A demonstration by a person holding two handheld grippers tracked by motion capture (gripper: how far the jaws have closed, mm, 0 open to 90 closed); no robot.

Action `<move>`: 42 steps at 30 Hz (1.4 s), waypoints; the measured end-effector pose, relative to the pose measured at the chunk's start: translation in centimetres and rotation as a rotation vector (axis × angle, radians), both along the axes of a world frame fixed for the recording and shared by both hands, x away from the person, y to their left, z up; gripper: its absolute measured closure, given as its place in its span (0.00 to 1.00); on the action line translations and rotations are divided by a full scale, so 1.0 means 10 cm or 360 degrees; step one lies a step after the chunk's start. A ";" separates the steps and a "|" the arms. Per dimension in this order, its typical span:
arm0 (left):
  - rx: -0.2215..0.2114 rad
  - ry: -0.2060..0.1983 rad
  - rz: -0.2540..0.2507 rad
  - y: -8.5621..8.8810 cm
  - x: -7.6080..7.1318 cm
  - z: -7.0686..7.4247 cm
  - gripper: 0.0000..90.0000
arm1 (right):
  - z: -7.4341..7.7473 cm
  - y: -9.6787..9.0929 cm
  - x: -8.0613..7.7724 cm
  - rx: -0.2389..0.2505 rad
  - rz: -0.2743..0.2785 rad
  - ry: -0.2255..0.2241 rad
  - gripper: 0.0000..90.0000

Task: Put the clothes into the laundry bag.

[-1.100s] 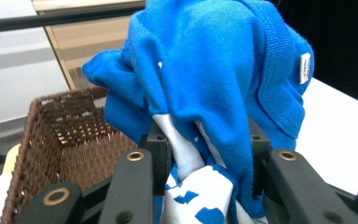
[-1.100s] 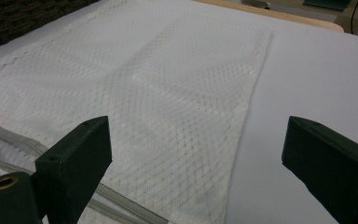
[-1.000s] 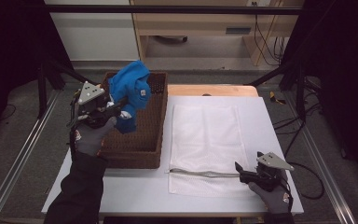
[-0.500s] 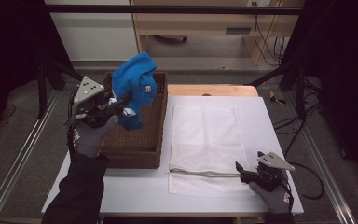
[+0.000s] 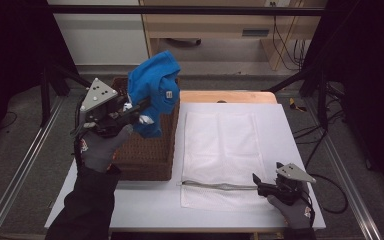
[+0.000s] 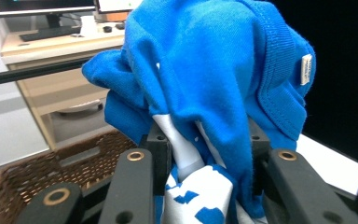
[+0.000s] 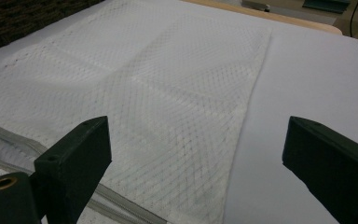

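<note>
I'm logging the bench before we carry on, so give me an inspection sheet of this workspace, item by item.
Surface: white table, wooden strip along its far edge.
Job's things: blue garment lifted above the wicker basket; white mesh laundry bag lies flat, zipper near the front edge.
Clutter: nothing seen.
Grippers: left gripper shut on the blue garment; right gripper open, jaws empty, at the bag's near right corner.
Cables: one trails from the right gripper; more on the floor at far right.
Surroundings: wooden desk behind, grey floor, metal rails at the sides.

Blue shirt [image 6: 214,70]: soft matt knit cloth. Basket [image 5: 145,155]: rough brown wicker. Bag [image 7: 144,107]: white mesh fabric. Table [image 5: 150,205]: smooth, matt.
</note>
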State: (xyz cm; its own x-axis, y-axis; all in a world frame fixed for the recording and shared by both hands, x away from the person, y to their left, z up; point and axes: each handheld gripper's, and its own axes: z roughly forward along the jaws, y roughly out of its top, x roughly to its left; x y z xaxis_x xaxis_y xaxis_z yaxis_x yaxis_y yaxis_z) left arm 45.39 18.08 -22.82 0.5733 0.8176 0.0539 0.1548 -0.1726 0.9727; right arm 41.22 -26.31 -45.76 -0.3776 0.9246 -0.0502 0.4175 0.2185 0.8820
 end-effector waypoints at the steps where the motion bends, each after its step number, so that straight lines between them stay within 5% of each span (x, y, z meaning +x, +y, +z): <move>1: 0.0009 -0.0008 -0.0016 -0.04 -0.02 0.02 0.72 | 0.00 0.00 0.00 0.0005 0.0000 0.0003 0.09; 11: -0.0004 -0.0028 -0.0100 -0.28 -0.06 0.10 0.72 | 0.01 0.00 -0.01 0.0000 0.0002 -0.0003 0.09; 23: 0.0016 -0.0011 -0.0228 -0.75 -0.04 0.01 0.72 | 0.01 -0.03 -0.01 0.0007 -0.0002 -0.0013 0.09; 35: 0.0045 0.0031 -0.0309 -1.17 0.02 -0.24 0.72 | 0.01 -0.03 -0.01 0.0009 0.0000 -0.0007 0.09; 42: 0.0067 0.0097 -0.0361 -1.42 0.05 -0.51 0.72 | 0.01 -0.04 -0.01 0.0014 0.0002 -0.0009 0.09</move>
State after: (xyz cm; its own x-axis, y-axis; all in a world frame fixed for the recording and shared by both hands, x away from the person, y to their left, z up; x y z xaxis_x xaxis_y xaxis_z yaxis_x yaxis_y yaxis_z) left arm 45.94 3.88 -27.90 0.7454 0.6651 0.0446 0.1656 -0.2496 0.9541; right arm 41.13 -26.66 -45.69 -0.3785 0.9246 -0.0442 0.4125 0.2112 0.8861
